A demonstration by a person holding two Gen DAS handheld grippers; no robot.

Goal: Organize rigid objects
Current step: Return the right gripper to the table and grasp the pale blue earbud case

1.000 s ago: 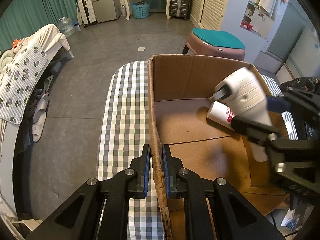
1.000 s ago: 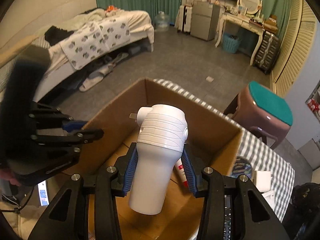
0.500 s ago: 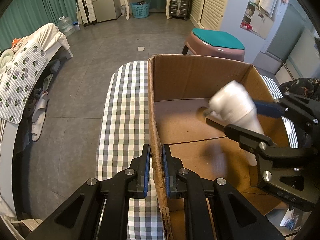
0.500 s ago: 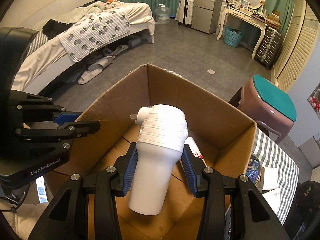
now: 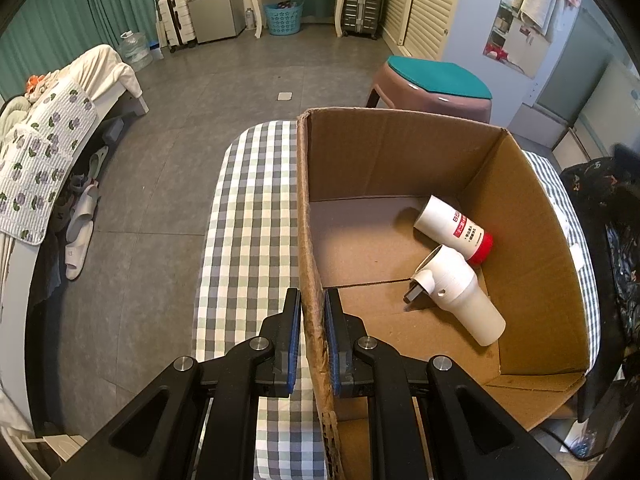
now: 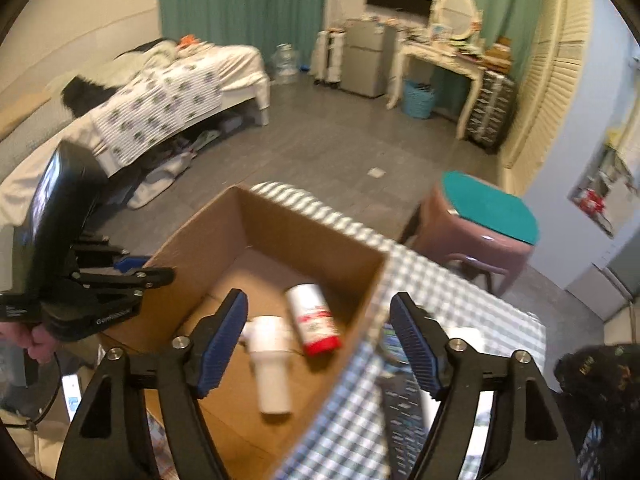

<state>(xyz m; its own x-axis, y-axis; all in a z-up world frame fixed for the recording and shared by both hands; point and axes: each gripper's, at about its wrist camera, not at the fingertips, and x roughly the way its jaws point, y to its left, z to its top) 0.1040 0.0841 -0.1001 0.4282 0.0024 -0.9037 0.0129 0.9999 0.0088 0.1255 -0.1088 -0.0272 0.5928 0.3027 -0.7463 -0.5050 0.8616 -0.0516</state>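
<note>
Risking a tipped cardboard box (image 5: 400, 160) if the left gripper (image 5: 312, 344) loosens its pinch on the near wall; risking also a knock on the right wall when coming back with the next item from the checked tablecloth (image 6: 440, 292), because of the blurred, quick view. Lying flat on the box floor near the right wall: white hair dryer (image 5: 456, 292), just beside the white bottle with red cap (image 5: 452, 228), perhaps touching. Left pads pressed together on the cardboard edge. Right gripper (image 6: 320, 340) above the box's right side, jaws opening wide, empty, nothing between the blue pads (image 6: 224, 336).
</note>
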